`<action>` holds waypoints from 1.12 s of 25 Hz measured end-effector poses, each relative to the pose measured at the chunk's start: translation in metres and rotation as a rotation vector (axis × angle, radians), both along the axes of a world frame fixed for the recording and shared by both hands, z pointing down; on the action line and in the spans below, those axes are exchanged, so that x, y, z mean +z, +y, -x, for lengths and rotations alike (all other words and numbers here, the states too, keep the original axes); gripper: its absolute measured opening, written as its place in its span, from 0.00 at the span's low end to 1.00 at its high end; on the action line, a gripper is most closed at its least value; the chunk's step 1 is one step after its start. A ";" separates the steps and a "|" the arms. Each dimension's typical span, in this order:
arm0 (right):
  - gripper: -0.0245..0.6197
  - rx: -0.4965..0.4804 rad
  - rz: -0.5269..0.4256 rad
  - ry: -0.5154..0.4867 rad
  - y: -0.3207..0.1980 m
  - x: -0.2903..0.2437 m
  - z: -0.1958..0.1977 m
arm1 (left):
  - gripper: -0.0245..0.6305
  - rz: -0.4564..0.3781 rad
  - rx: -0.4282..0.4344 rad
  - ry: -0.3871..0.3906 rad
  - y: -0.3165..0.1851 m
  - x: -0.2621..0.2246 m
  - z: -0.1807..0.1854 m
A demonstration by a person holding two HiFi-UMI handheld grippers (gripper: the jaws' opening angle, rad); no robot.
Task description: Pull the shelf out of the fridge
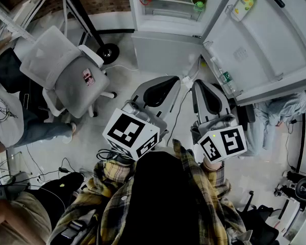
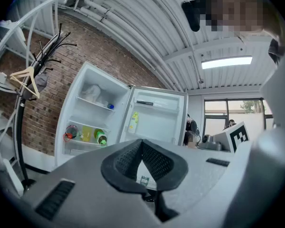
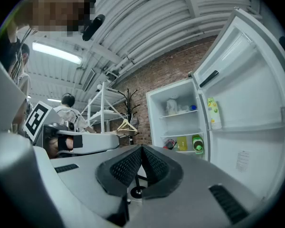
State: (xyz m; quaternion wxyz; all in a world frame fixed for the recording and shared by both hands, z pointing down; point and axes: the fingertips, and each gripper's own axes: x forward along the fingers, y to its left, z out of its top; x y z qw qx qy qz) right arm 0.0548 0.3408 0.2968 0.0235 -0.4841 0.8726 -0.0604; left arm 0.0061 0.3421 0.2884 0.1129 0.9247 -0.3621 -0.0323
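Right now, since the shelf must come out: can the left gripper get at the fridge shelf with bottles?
Probably not yet: the left gripper is shut and short of the shelf. The open door leaves the way free.

We hold the left tongs (image 1: pixel 169 83) and the right tongs (image 1: pixel 200 86) level, side by side at mid-frame, both with jaws pressed together and empty.
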 end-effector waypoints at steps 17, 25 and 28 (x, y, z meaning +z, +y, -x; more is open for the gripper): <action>0.07 -0.035 -0.001 -0.023 0.029 0.000 -0.024 | 0.04 -0.001 -0.034 0.013 0.027 -0.002 -0.020; 0.07 -0.065 0.029 -0.034 0.040 0.014 -0.028 | 0.04 0.022 -0.076 0.008 0.037 0.009 -0.019; 0.07 -0.076 0.038 -0.037 0.037 0.015 -0.026 | 0.04 0.031 -0.079 0.005 0.033 0.011 -0.019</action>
